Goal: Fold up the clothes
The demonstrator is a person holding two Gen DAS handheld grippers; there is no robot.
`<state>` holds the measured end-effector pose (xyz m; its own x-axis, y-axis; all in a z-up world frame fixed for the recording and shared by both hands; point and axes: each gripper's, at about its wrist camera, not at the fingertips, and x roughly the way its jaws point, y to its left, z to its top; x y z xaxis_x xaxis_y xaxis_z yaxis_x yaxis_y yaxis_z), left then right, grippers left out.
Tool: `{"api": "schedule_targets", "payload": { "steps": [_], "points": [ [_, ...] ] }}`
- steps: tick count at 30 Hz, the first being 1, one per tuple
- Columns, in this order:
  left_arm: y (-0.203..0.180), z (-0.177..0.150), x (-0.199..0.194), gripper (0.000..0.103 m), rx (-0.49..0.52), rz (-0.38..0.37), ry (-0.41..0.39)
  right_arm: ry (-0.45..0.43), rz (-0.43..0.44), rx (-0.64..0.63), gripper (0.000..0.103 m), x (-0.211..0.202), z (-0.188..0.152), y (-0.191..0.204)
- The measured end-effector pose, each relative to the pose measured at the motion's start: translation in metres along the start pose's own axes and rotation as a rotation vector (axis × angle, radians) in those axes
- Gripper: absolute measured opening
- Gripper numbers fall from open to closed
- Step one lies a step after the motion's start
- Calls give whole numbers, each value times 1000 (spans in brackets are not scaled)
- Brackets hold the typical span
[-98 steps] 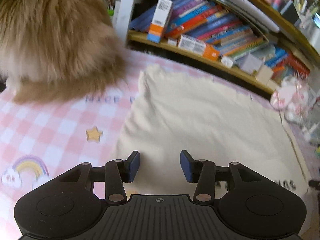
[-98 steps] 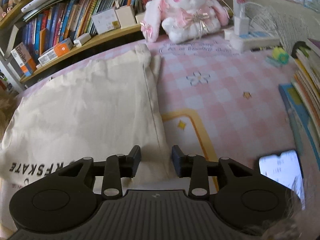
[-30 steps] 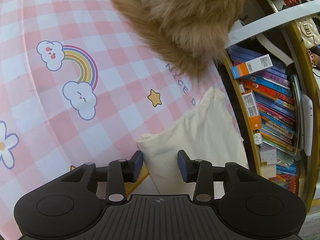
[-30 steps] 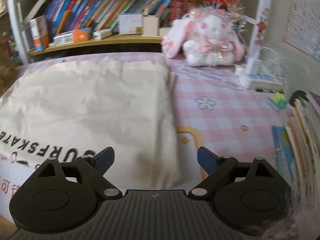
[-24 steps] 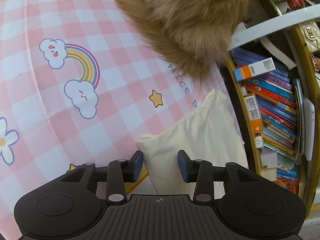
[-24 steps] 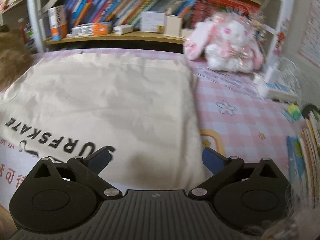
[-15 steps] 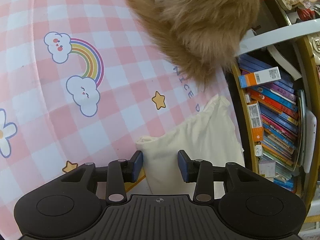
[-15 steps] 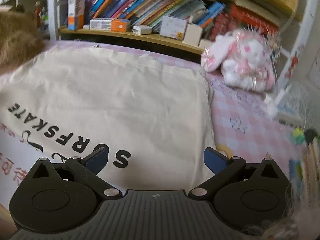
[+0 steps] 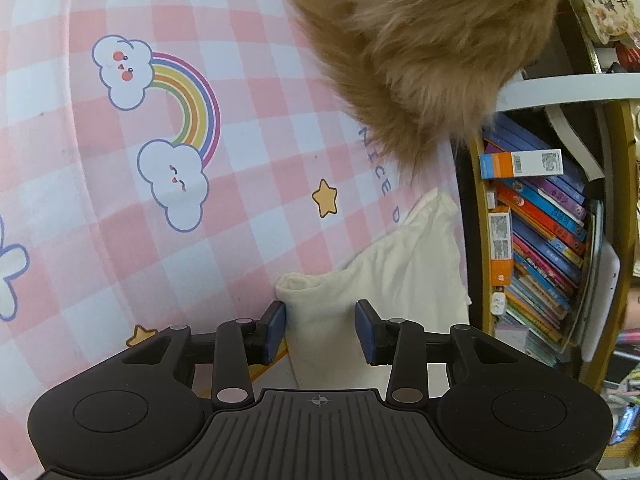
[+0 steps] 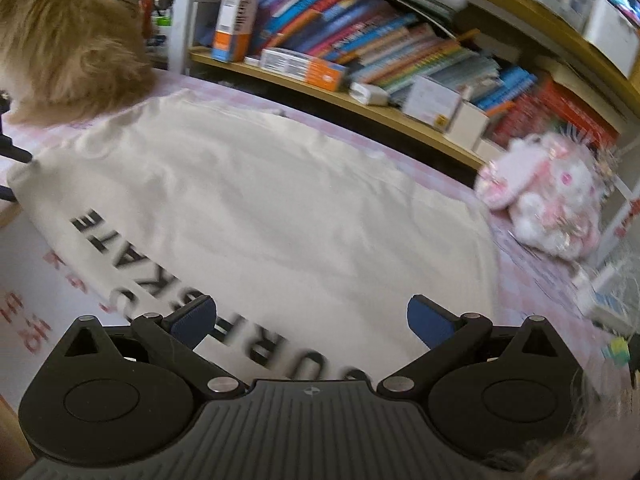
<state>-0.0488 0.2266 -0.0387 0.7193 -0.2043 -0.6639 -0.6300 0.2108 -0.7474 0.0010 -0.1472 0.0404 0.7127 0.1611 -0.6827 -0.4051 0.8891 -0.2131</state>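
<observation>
A cream shirt (image 10: 280,200) with black "SURFSKATE" lettering lies flat on a pink checked mat (image 9: 120,220). One bunched corner of that shirt (image 9: 400,264) sits between the blue pads of my left gripper (image 9: 320,320), which is shut on it just above the mat. My right gripper (image 10: 312,316) hovers over the near edge of the shirt, above the lettering. Its jaws stand wide open and hold nothing.
A ginger furry animal (image 9: 420,40) sits on the mat beside the shirt's far corner; its fur (image 10: 68,48) shows at top left in the right wrist view. A bookshelf (image 10: 360,52) lines the back edge. A pink plush rabbit (image 10: 552,196) lies right of the shirt.
My right gripper has slid left along the shirt's near edge, from its right side to over the lettering, and its jaws have widened. The left view has rolled slightly, with the corner still between the pads.
</observation>
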Motion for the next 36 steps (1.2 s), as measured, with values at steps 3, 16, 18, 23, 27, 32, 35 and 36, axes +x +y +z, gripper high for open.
{"api": "schedule_targets", "payload": {
  "steps": [3,16,18,23,27,32,35,36],
  "points": [
    [2,6,2,34,6,-14,36,-3,24,-12,103,1,14,22],
    [0,26,13,3,120,-73,181,6,212,-144,99,1,57,120],
    [-14,28,11,3,227,-118,203,0,242,-169,93,2,65,132],
    [-48,25,11,3,447,-208,251,-12,279,-220,83,7,82,158],
    [-58,21,14,3,518,-238,293,-1,287,-249,69,16,93,175],
    [-56,19,15,3,533,-253,336,4,292,-271,49,26,102,189],
    [-52,22,16,3,514,-265,342,15,302,-272,40,32,104,192],
    [-52,23,17,4,505,-269,344,18,303,-271,39,33,104,193]
  ]
}}
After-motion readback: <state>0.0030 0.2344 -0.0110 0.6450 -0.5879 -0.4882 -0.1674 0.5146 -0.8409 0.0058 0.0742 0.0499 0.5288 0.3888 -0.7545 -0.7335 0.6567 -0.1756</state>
